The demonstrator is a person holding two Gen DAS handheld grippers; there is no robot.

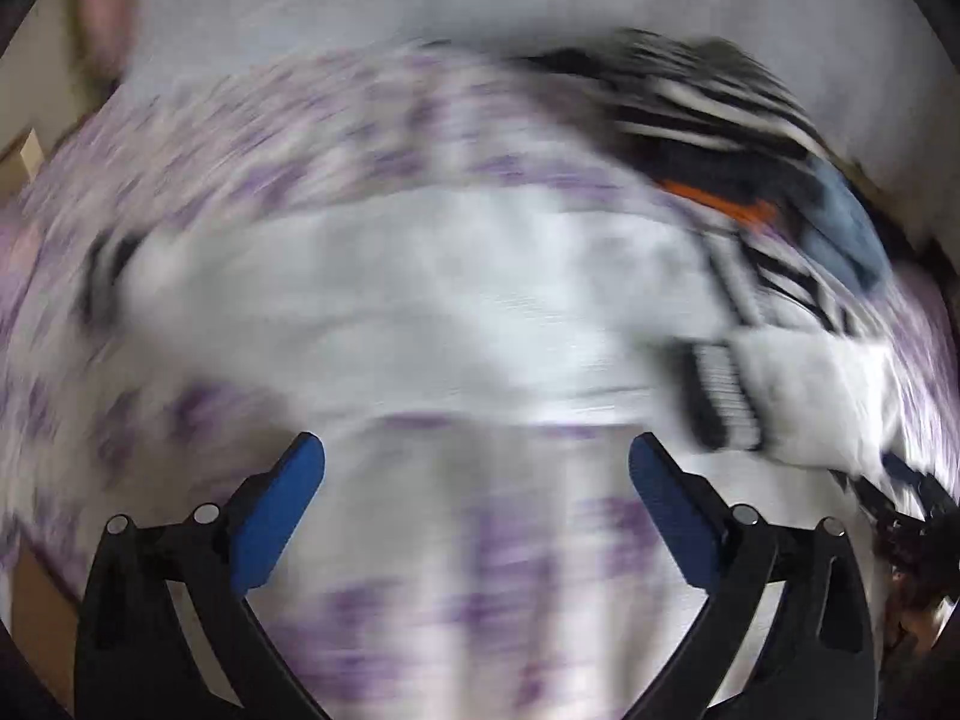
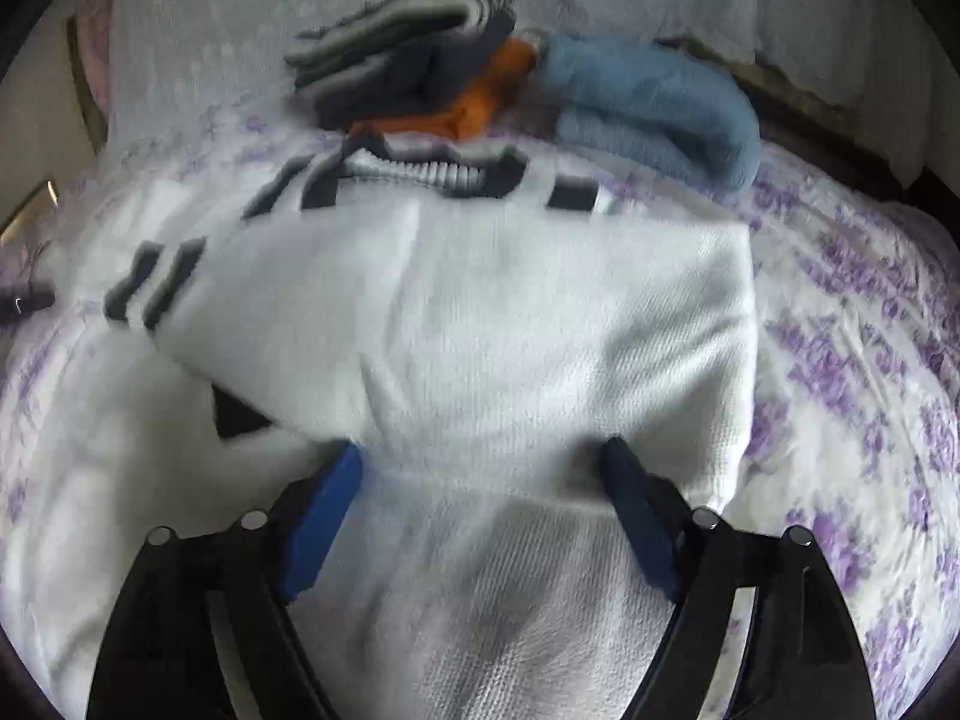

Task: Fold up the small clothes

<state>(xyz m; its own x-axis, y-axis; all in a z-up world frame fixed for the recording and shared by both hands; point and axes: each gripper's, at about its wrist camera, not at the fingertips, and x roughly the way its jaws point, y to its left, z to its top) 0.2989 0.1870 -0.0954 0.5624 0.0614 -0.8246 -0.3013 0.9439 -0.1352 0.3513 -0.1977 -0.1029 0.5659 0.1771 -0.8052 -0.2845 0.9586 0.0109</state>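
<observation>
A: What is seen from the right wrist?

B: A white knit sweater point(image 2: 480, 324) with dark stripes at its collar and sleeve is laid on a bedsheet point(image 2: 852, 324) printed with purple flowers. The right gripper point(image 2: 480, 468) is held just above the sweater's near edge, its blue pads point(image 2: 324, 516) spread wide, with the white knit lying below and between them. No pad is seen pressing on the cloth, so nothing is gripped.

A: And what is placed behind the sweater?

B: A pile of folded clothes: a grey and white striped garment point(image 2: 408, 18) on top, an orange piece point(image 2: 480, 102) beneath it, and a folded light blue towel point(image 2: 654, 108) just beside them on the right.

A: What is shown by the left wrist view?

B: That view is heavily blurred. The left gripper point(image 1: 477, 468) is spread fully wide over the flowered sheet, and nothing is held between its pads point(image 1: 282, 510). The sweater point(image 1: 420, 312) is made out ahead of it, and a striped cuff point(image 1: 726, 396) at the right.
</observation>
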